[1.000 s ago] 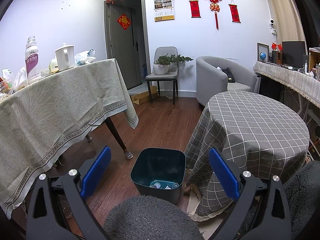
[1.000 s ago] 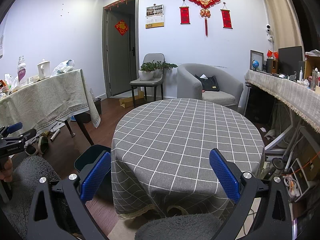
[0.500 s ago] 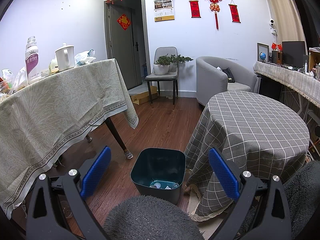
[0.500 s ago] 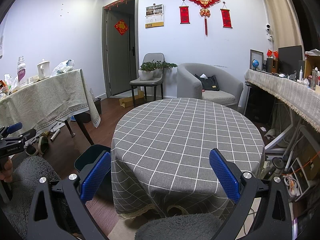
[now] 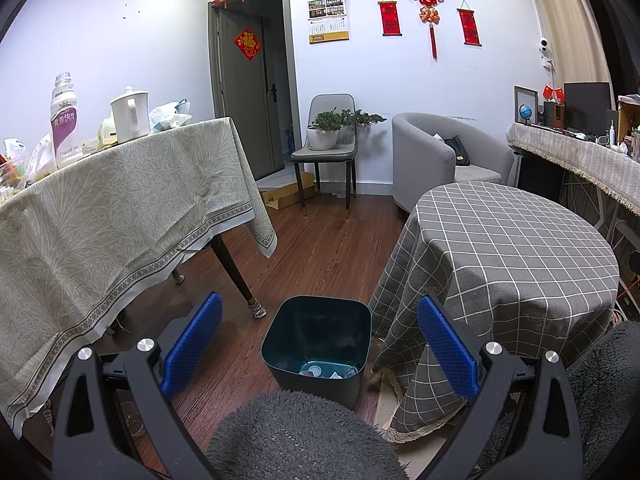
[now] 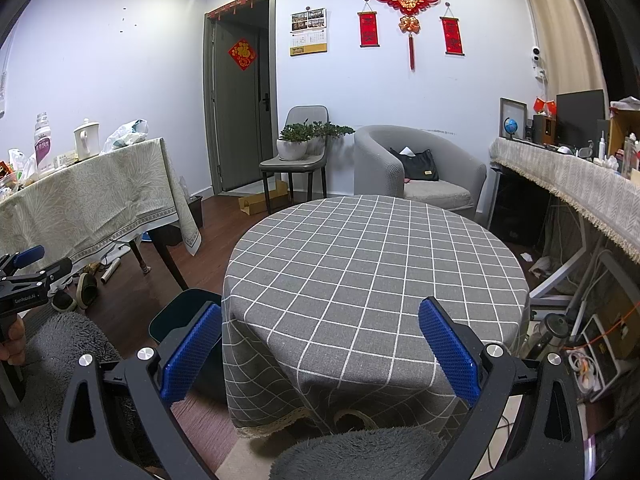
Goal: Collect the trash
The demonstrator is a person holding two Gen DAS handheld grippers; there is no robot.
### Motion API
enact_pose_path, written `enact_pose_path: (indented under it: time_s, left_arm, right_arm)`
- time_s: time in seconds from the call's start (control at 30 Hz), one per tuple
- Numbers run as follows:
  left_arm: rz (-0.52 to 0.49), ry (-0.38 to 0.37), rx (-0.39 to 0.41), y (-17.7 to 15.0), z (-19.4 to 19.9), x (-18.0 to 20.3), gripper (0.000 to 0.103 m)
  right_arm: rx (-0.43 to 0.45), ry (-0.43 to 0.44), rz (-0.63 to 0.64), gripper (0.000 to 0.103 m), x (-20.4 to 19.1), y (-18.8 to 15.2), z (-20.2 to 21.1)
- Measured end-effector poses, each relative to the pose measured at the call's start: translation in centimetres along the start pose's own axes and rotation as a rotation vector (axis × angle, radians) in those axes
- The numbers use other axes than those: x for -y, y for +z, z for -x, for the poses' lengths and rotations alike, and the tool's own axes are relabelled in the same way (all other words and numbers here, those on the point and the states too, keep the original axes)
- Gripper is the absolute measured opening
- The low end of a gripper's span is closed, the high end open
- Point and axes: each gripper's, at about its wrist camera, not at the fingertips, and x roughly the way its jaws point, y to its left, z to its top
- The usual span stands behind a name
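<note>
A dark teal bin (image 5: 320, 340) stands on the wood floor between the two tables, with several pale bits of trash (image 5: 326, 370) at its bottom. My left gripper (image 5: 318, 344) hangs open above and in front of the bin, nothing between its blue pads. In the right wrist view my right gripper (image 6: 318, 346) is open over the near edge of the round table (image 6: 372, 264), whose grey checked cloth is bare. The bin's rim (image 6: 180, 312) peeks out left of that table. The left gripper (image 6: 28, 276) shows at the far left, held by a hand.
A long table (image 5: 120, 208) with a pale patterned cloth stands at left, carrying a bottle (image 5: 64, 128), a white jug (image 5: 130, 114) and bags. A chair with a potted plant (image 5: 332, 132), a grey armchair (image 5: 440, 160) and a cluttered sideboard (image 5: 580, 160) line the back and right. Grey fleece-clad knees (image 5: 296, 440) fill the foreground.
</note>
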Motion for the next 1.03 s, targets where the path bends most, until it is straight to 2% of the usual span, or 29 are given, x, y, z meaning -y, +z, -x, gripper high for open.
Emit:
enact_pose_path:
  time_s: [1.03]
  left_arm:
    - [-0.002, 0.003, -0.006, 0.25, -0.16, 0.10, 0.100]
  right_arm:
    - [-0.001, 0.000, -0.001, 0.099, -0.02, 0.13, 0.08]
